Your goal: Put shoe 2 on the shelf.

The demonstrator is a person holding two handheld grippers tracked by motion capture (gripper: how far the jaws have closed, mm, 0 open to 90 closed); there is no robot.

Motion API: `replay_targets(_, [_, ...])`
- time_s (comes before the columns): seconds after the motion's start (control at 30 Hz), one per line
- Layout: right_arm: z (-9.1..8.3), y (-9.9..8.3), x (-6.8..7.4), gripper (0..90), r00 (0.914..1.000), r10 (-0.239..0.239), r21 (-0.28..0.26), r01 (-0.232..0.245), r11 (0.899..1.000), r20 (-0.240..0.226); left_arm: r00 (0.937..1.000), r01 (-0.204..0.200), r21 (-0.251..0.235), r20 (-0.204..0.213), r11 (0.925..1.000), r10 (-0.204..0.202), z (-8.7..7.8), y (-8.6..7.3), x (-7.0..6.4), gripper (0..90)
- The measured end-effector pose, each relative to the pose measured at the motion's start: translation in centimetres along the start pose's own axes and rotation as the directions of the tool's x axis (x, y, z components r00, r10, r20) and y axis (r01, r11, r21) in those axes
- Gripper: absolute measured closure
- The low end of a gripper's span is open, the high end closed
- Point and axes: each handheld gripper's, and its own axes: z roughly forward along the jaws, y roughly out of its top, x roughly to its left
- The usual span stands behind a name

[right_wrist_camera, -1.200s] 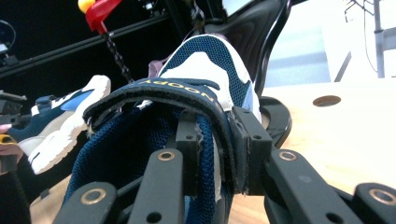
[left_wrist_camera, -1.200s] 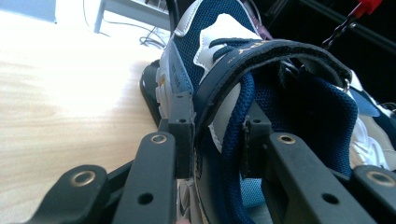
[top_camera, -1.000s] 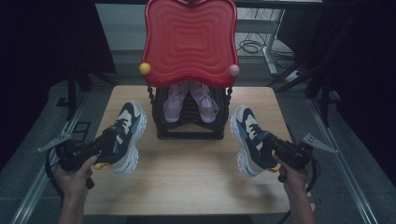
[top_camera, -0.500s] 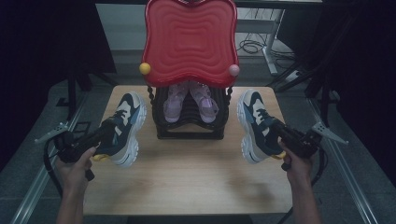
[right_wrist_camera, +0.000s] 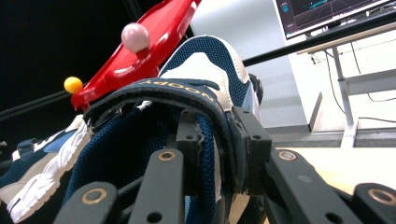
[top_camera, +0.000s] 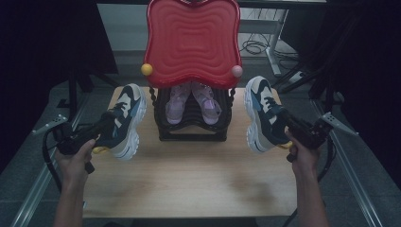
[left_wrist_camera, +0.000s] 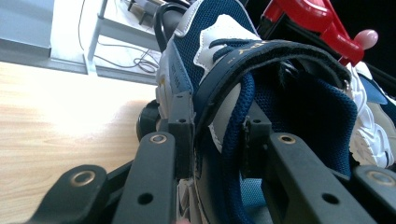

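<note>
Gold lettering on each sneaker's strap reads clearly in the gripper views, lost from the high view. Navy mesh, white soles. Left gripper clamps the left sneaker by its collar; right gripper likewise grips the right sneaker, both flanking the black rack on the bench.

Each tool grips a sneaker beside the rack.

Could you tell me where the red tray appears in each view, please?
High view: red tray top centre, above the black rack.
Left gripper view: its edge at top right, behind the held sneaker.
Right gripper view: upper left.
Shared landmark: the pink ball on its rim.
</note>
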Motion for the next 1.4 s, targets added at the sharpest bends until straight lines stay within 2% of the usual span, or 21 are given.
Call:
replay_targets(0.3, [0.7, 2.1, -0.1, 73.8, 1.0000, 0.005, -0.031, -0.005, 1.000, -0.008, 1.0000, 0.000, -0.024, 0.007, 0.9997, 0.000, 0.1, 1.7, -0.2, 71.9])
replay_targets(0.47, [1.4, 2.8, -0.3, 73.8, 0.9992, 0.036, -0.049, -0.037, 0.998, -0.016, 0.9999, -0.012, -0.023, 0.001, 0.9997, 0.013, 0.6, 2.8, -0.5, 72.0])
replay_targets(0.83, [1.9, 4.1, -0.3, 73.7, 0.9995, 0.027, -0.066, -0.028, 0.997, -0.018, 1.0000, -0.002, -0.053, 0.000, 0.9986, 0.002, 0.5, 4.2, -0.4, 72.0])
replay_targets(1.13, [2.2, 5.4, 0.2, 73.7, 0.9994, 0.019, -0.087, -0.021, 0.996, -0.028, 0.9998, -0.016, -0.073, -0.011, 0.9972, 0.015, 0.6, 5.7, -0.7, 72.0])
replay_targets(1.3, [2.3, 6.0, 0.3, 73.7, 0.9996, 0.015, -0.093, -0.017, 0.995, -0.025, 1.0000, -0.008, -0.082, 0.004, 0.9966, 0.008, 1.0, 6.7, -0.9, 72.0])
replay_targets(1.4, [2.3, 6.3, 0.5, 73.7, 0.9994, 0.016, -0.097, -0.019, 0.995, -0.030, 0.9999, -0.016, -0.083, 0.000, 0.9964, 0.016, 1.3, 7.4, -1.0, 72.0])
